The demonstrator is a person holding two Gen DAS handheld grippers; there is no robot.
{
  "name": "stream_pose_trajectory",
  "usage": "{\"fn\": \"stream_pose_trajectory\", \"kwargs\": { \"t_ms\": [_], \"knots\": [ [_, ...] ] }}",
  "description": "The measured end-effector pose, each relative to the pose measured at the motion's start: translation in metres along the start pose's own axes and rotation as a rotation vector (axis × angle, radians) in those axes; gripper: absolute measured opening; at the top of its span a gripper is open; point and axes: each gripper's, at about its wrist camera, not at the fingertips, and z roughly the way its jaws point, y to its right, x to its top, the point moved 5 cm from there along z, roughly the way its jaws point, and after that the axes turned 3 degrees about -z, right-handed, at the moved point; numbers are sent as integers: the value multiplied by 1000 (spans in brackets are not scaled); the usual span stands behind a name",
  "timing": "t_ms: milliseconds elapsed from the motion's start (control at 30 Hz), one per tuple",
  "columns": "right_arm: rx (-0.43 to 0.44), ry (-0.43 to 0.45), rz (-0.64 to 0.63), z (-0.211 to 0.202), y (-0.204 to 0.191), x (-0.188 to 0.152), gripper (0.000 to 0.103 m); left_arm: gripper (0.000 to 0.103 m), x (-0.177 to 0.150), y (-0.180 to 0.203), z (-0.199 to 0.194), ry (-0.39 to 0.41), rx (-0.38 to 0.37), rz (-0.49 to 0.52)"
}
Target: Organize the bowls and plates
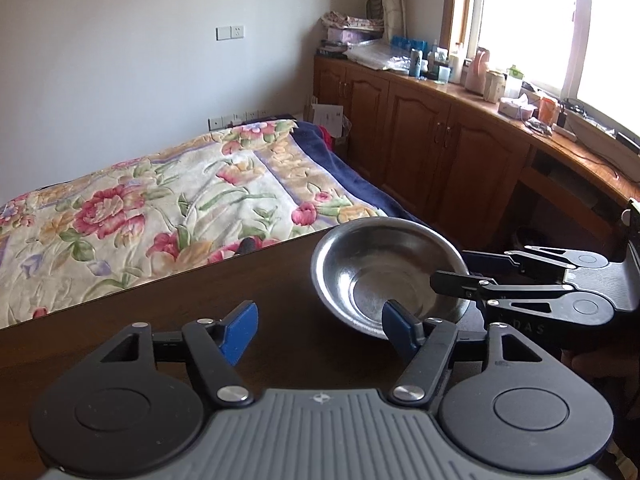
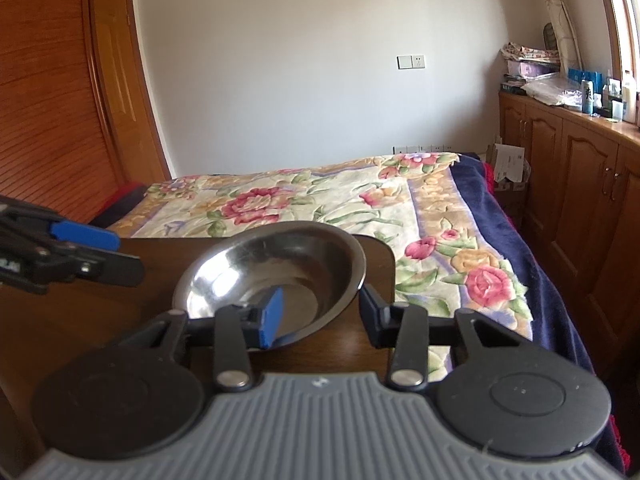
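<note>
Metal bowl [image 2: 276,276] sits tilted near the table's [image 2: 72,320] far edge at 12 o'clock from the right gripper [image 2: 320,316], whose spread fingers straddle the near rim, one blue pad inside the bowl and the other outside at 3 o'clock, probably lined up to pinch the rim for a lift. The left gripper [image 1: 320,328] is also spread and holds nothing, with the bowl [image 1: 384,272] at its 1 o'clock, likely waiting. Only legible writing: faint letters "DAS" on the right gripper's body in the left view.
</note>
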Motion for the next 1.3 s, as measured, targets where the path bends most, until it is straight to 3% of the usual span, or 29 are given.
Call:
{"fn": "stream_pose_trajectory", "kwargs": {
  "t_ms": [400,467,633,833,933,1300],
  "knots": [
    [30,-18,5,6,-4,1,36,66,3,3,31,-69,-17,-17],
    [33,-21,2,7,-6,1,36,53,3,2,37,-95,-10,-6],
    [37,-26,-1,7,-5,0,33,44,2,-5,46,-124,-2,-23],
    [48,-29,20,7,-4,0,25,22,1,-12,46,-141,-3,-56],
    [53,-32,39,4,-5,-1,19,22,1,-12,37,-133,-17,-65],
    [71,20,30,-26,-28,19,19,22,8,-15,-18,-52,-26,-67]
  ]
}}
